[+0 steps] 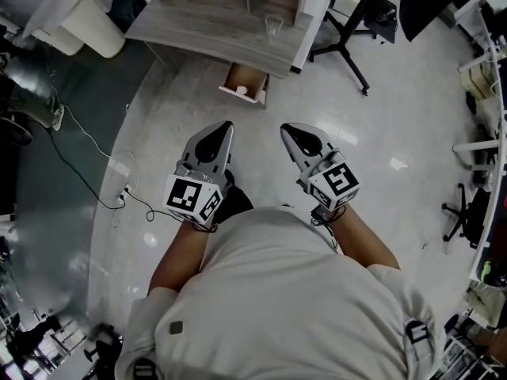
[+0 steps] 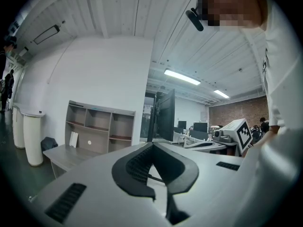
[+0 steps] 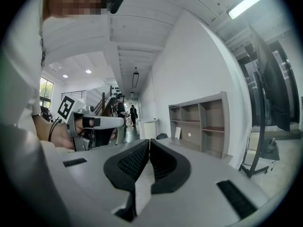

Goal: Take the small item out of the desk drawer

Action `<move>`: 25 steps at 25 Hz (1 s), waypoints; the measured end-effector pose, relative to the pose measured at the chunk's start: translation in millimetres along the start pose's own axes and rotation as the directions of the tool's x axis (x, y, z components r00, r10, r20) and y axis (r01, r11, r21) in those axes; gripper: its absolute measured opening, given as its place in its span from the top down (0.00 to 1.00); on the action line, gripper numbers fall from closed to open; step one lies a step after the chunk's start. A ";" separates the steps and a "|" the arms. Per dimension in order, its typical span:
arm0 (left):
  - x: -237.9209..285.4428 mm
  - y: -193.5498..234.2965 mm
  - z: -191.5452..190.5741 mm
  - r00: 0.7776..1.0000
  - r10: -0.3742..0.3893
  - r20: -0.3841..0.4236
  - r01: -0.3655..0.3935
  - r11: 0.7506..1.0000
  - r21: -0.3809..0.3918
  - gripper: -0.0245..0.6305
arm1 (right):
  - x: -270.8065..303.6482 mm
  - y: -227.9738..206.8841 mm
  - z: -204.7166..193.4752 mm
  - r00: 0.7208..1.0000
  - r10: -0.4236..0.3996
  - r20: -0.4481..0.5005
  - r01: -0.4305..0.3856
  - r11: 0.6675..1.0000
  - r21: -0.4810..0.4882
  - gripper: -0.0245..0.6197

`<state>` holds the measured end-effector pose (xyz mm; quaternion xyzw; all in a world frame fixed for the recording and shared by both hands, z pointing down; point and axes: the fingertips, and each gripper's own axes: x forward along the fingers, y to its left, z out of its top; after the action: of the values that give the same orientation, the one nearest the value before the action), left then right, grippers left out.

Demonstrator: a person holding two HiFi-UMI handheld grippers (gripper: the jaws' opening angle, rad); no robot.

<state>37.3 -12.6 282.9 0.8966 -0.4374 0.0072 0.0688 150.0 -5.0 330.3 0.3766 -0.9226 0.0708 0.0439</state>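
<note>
Left gripper (image 1: 224,127): jaws pressed together, nothing between. Well ahead, between the two claw tips: open desk drawer (image 1: 247,76), small white item (image 1: 241,90) lying inside. Right gripper (image 1: 287,130), just beside the left: jaws closed too, empty.

You're standing well back from the desk (image 1: 206,22), left gripper (image 1: 227,124) and right gripper (image 1: 284,127) side by side over the floor. The drawer (image 1: 252,76) sits open under the desk's front edge with a small white item (image 1: 241,90) inside, and a glass (image 1: 273,26) stands near that edge.
</note>
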 end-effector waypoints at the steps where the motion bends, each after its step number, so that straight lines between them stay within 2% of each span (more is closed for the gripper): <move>1: 1.4 12.8 -0.5 1.000 -0.009 -0.004 0.009 1.000 -0.004 0.94 | 12.6 -0.3 1.0 1.000 -0.010 -0.004 0.010 1.000 0.001 0.93; 7: 10.6 91.7 2.9 0.997 -0.071 -0.008 0.070 0.997 -0.026 0.94 | 86.1 0.7 4.2 0.996 -0.090 -0.027 0.091 0.996 0.015 0.93; 15: -0.9 176.5 15.5 0.992 -0.129 -0.009 0.129 0.991 -0.022 0.94 | 165.6 19.3 16.5 0.988 -0.153 -0.029 0.153 0.988 0.027 0.93; 20: -8.9 211.9 18.8 0.989 -0.147 -0.010 0.146 0.989 -0.023 0.94 | 198.5 27.3 17.6 0.982 -0.182 -0.041 0.183 0.982 0.038 0.93; 25: -11.2 226.6 20.5 0.988 -0.156 -0.006 0.156 0.988 -0.018 0.94 | 220.4 31.2 10.9 0.983 -0.174 -0.061 0.177 0.983 0.052 0.93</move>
<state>-148.5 -144.2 288.4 0.9274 -0.3657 0.0014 0.0784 -29.2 -136.5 346.1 0.4555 -0.8818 0.1034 0.0650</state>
